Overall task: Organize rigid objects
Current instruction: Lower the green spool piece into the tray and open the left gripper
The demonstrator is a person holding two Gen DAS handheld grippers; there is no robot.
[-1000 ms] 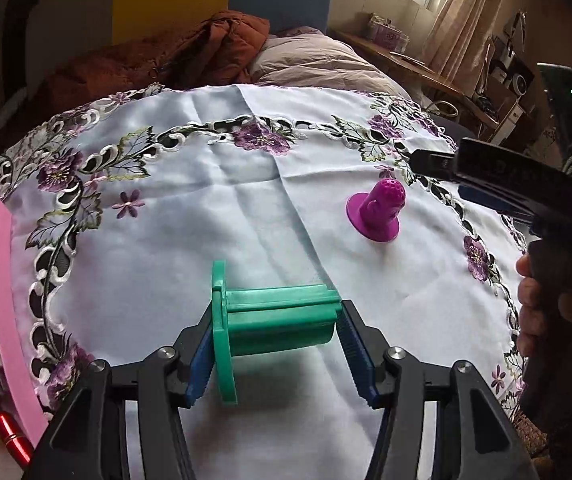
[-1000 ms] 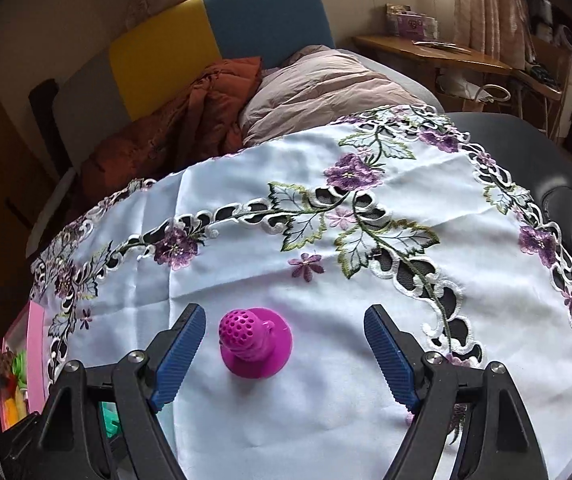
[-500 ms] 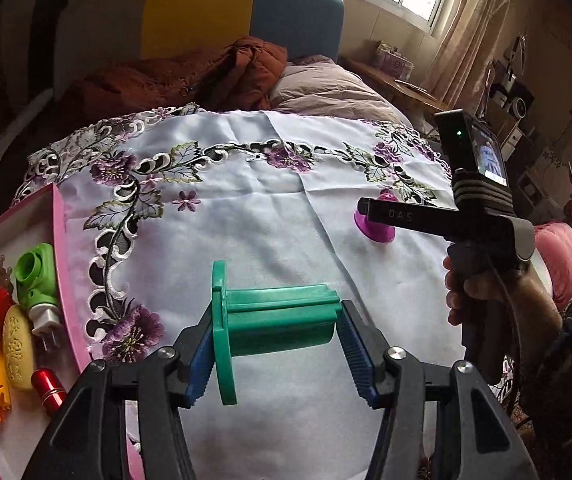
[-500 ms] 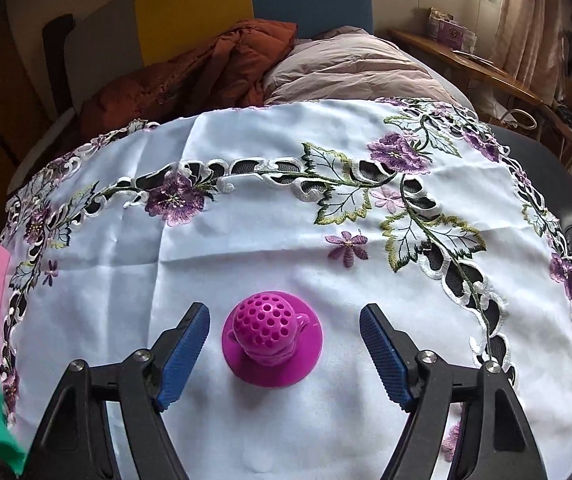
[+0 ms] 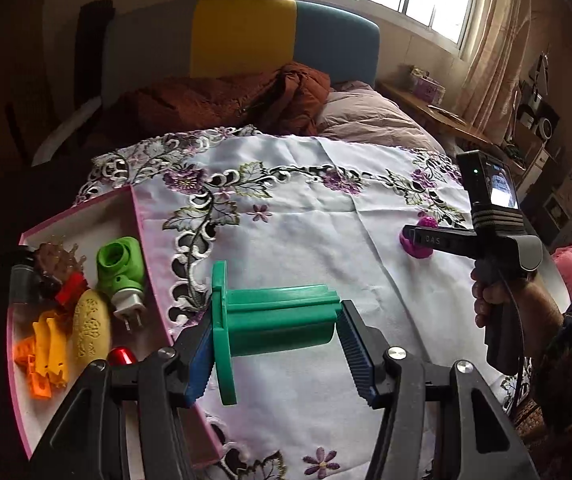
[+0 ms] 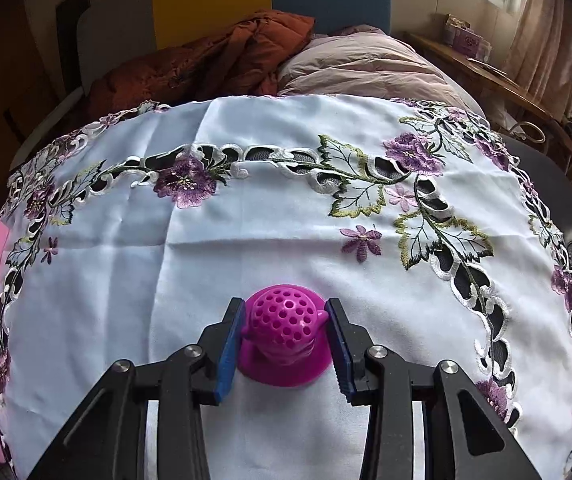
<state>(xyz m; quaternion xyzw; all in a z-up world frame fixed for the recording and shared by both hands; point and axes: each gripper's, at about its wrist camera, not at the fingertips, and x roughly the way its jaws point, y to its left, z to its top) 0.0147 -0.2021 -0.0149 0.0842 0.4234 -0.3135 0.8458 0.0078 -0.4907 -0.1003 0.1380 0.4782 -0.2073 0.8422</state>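
Moved: right gripper (image 6: 284, 354) fingers just closed around pink piece (image 6: 281, 332) on worktop | left gripper (image 5: 275, 344) clamps green spool (image 5: 273, 320), now near tray (image 5: 147, 260) | Advice: confirm squeeze on dome, lift straight, then carry trayward.

Black gripper (image 6: 284, 346), blue ribbed pads (image 6: 227, 350), silver screws, dark patterned sleeve (image 5: 570, 360)

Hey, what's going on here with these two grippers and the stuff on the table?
A person is tidying small plastic objects into a pink tray with two handheld grippers. The left gripper holds a green spool lifted near the tray, which already holds several items. The right gripper has just been closing on a magenta perforated piece; its pads now press both sides of the piece, which sits on the embroidered tablecloth.
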